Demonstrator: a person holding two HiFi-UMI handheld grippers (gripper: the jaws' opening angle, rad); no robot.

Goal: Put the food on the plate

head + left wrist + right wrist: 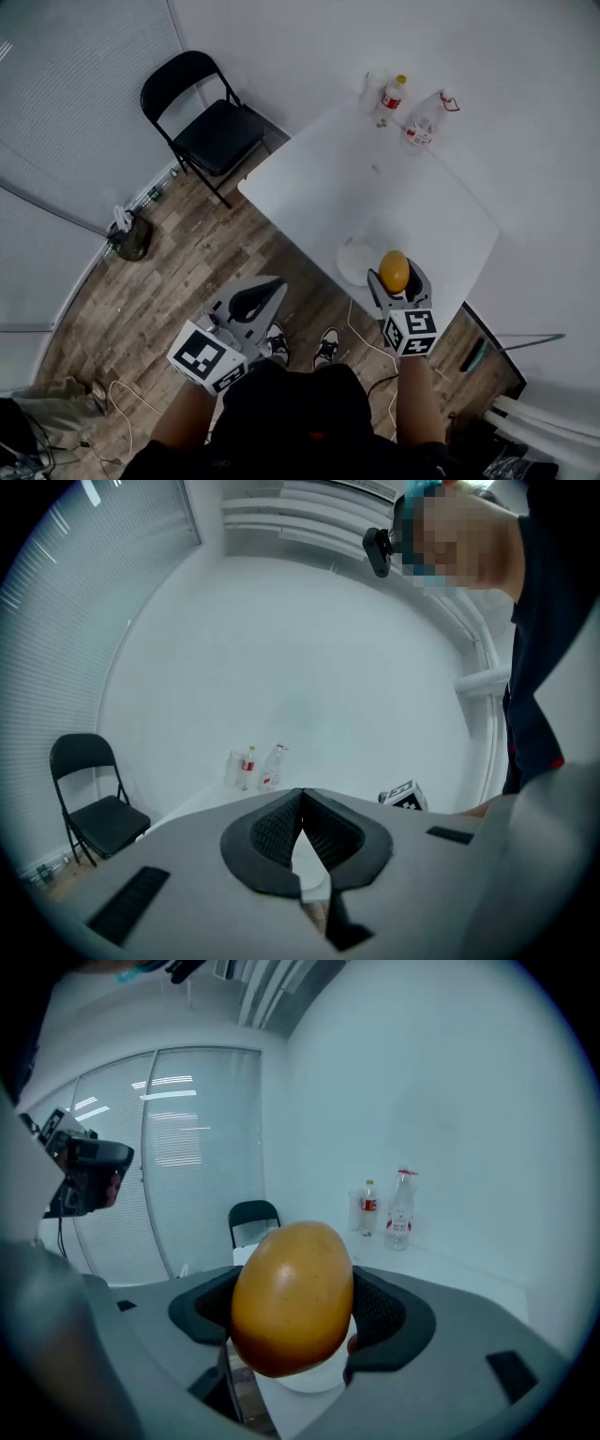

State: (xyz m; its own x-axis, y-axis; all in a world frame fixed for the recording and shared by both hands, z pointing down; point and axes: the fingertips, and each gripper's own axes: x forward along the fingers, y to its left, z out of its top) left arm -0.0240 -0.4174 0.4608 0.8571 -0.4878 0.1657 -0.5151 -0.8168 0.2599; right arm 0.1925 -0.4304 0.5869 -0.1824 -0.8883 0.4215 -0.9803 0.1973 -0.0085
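The food, a smooth orange-yellow oval fruit [394, 270], sits between the pads of my right gripper [395, 277], which is shut on it. In the right gripper view the fruit [292, 1297] fills the jaws, and the white plate [305, 1381] shows just below it. That plate [352, 263] lies at the near edge of the white table [375, 187], directly under and slightly left of the held fruit. My left gripper [255, 302] hangs over the wooden floor, left of the table. Its fingertips [301, 801] meet with nothing between them.
At the table's far corner stand a red-labelled bottle [391, 97], a clear bottle [427, 117] and a clear cup [372, 89]. A black folding chair [211, 127] stands left of the table. A small bag [131, 234] and cables lie on the floor.
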